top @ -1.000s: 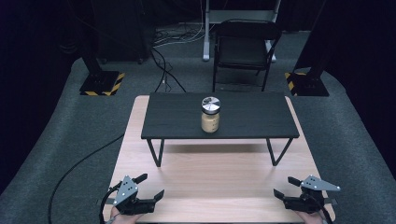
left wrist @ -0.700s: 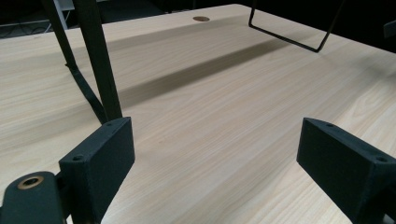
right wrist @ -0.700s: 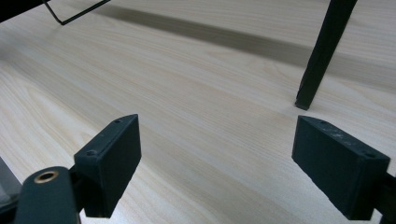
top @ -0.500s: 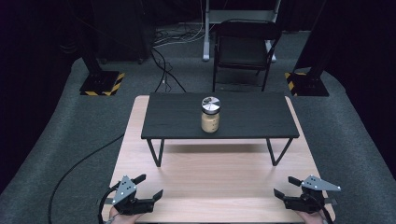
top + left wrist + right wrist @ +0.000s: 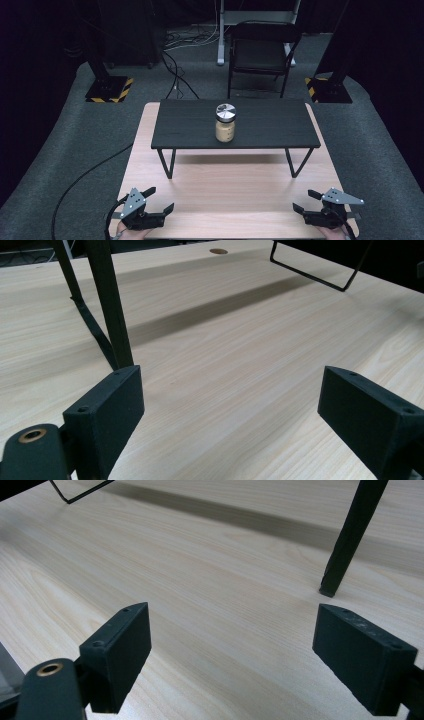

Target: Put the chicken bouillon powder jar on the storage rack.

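One light wooden table (image 5: 230,192) fills the lower centre of the high view. On it stands one black shelf (image 5: 265,125) on thin metal legs, at the middle of the frame. One black folding chair (image 5: 262,52) sits on the grey floor at upper centre. Two black stand bases with yellow-and-black striped edges are present: one at upper left (image 5: 107,89), one at upper right (image 5: 327,90). Two grippers rest at the table's near edge: the left gripper (image 5: 158,200) at lower left, jaws spread wide and empty; the right gripper (image 5: 306,201) at lower right, likewise spread and empty. One jar (image 5: 225,123) with a silver lid stands upright at the shelf's centre, well apart from both grippers.
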`<control>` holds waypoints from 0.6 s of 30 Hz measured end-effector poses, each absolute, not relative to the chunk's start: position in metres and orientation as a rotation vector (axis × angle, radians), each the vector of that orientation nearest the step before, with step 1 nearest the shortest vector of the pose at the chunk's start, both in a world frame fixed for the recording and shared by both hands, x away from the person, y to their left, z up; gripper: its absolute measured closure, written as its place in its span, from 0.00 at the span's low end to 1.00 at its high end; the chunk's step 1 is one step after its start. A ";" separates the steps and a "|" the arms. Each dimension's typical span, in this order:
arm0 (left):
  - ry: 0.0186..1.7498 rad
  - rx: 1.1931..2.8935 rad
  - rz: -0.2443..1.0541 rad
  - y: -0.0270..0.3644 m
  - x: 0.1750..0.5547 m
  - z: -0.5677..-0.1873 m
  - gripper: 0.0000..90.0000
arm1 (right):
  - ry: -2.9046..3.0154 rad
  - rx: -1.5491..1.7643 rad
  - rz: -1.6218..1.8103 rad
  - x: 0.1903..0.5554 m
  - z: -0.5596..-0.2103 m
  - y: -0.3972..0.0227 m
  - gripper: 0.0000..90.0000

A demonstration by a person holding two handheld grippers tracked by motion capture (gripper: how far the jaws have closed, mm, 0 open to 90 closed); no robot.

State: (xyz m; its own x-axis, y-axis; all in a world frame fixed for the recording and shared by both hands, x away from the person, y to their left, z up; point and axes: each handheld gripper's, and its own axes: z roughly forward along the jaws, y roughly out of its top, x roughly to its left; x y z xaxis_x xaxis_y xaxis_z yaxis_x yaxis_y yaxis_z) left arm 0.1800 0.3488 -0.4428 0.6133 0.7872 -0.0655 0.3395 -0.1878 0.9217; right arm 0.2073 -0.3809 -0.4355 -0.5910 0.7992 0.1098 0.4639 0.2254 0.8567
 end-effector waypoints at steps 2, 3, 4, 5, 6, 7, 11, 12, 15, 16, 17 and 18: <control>0.918 1.783 0.531 0.348 0.180 -0.443 0.12 | 2.152 1.173 1.313 0.207 -0.436 -0.381 0.16; 0.918 1.784 0.533 0.348 0.180 -0.443 0.12 | 2.152 1.172 1.312 0.207 -0.436 -0.381 0.16; 0.919 1.790 0.538 0.347 0.180 -0.442 0.12 | 2.153 1.172 1.313 0.208 -0.436 -0.381 0.16; 0.921 1.795 0.547 0.346 0.179 -0.442 0.12 | 2.154 1.171 1.313 0.208 -0.436 -0.381 0.16; 0.922 1.803 0.555 0.345 0.179 -0.441 0.12 | 2.155 1.170 1.312 0.208 -0.436 -0.381 0.16; 0.927 1.804 0.551 0.345 0.180 -0.441 0.12 | 2.156 1.169 1.311 0.208 -0.436 -0.381 0.16; 0.927 1.802 0.550 0.346 0.180 -0.441 0.12 | 2.154 1.171 1.314 0.208 -0.436 -0.381 0.16; 0.928 1.799 0.550 0.346 0.179 -0.442 0.12 | 2.153 1.172 1.314 0.208 -0.436 -0.381 0.16; 0.932 1.801 0.557 0.345 0.179 -0.442 0.12 | 2.157 1.171 1.313 0.208 -0.436 -0.381 0.17; 0.934 1.801 0.558 0.345 0.179 -0.441 0.12 | 2.158 1.169 1.312 0.208 -0.436 -0.381 0.17; 0.936 1.798 0.556 0.345 0.179 -0.442 0.12 | 2.158 1.168 1.312 0.208 -0.436 -0.381 0.17; 0.937 1.798 0.556 0.345 0.179 -0.442 0.12 | 2.157 1.169 1.312 0.208 -0.436 -0.381 0.17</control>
State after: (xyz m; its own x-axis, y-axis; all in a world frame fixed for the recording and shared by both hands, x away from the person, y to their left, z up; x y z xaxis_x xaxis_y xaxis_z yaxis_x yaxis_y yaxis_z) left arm 0.1791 0.3449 -0.4417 0.5950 0.8026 -0.0433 0.3462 -0.2073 0.9150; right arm 0.2079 -0.3811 -0.4355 -0.5945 0.7964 0.1109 0.4646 0.2277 0.8557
